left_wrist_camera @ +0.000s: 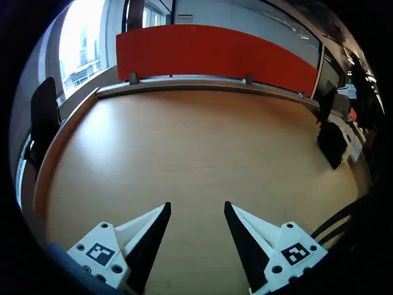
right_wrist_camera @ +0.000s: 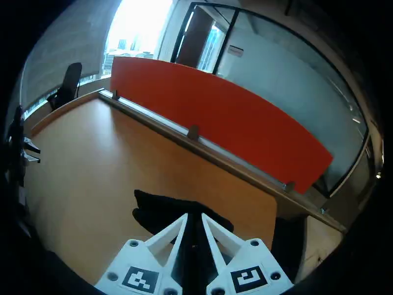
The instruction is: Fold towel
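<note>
The left tongs (left_wrist_camera: 197,204) are held wide apart above the bare wooden bench (left_wrist_camera: 196,137), with nothing between the fingers. An orange partition (left_wrist_camera: 211,51) is seen along the far edge, and a dark chair (left_wrist_camera: 43,113) at the far left. In the right gripper view, the right tongs (right_wrist_camera: 195,215) are drawn almost together and clamped on a black towel (right_wrist_camera: 157,211). The towel is bunched on the bench at the near side, close to its right edge.
</note>
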Demonstrator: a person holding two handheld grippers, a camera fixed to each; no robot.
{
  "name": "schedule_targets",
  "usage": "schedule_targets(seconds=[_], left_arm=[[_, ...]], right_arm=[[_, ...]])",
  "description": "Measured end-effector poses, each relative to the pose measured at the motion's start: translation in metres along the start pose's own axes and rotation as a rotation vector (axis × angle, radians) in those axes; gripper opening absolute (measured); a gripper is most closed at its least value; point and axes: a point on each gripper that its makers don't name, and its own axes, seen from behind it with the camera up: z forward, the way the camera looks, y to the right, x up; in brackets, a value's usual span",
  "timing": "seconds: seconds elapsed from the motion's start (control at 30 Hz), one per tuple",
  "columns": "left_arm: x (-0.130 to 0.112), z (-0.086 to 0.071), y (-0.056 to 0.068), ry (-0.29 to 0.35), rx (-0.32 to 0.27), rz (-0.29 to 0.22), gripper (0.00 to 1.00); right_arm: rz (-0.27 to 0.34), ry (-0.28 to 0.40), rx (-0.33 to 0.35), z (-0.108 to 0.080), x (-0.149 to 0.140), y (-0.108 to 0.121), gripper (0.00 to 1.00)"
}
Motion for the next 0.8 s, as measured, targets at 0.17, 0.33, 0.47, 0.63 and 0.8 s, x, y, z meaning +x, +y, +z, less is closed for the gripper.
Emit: schedule_targets(seconds=[0.17,0.33,0.47,0.63,0.8], left_arm=[[0.0,0.0,0.001,-0.001,0.003,0.0,0.8],[0.001,-0.001,0.001,-0.002,0.006,0.002,0.8],[0.002,-0.001,0.002,-0.003,0.009,0.003,0.8],[0.003,0.0,0.004,-0.005,0.009,0.005,0.8],[0.004,0.002,0.006,-0.006,0.008,0.007,0.8]], right_arm=[[0.006,-0.011,-0.02,0.001,-0.004,0.015,0.04],[0.016,-0.021,-0.038,0.003,-0.008,0.03,0.04],[0.019,-0.025,-0.048,0.004,-0.008,0.04,0.04],[0.016,-0.032,-0.057,0.004,-0.008,0.052,0.04],[0.02,-0.037,-0.063,0.004,-0.009,0.06,0.04]])
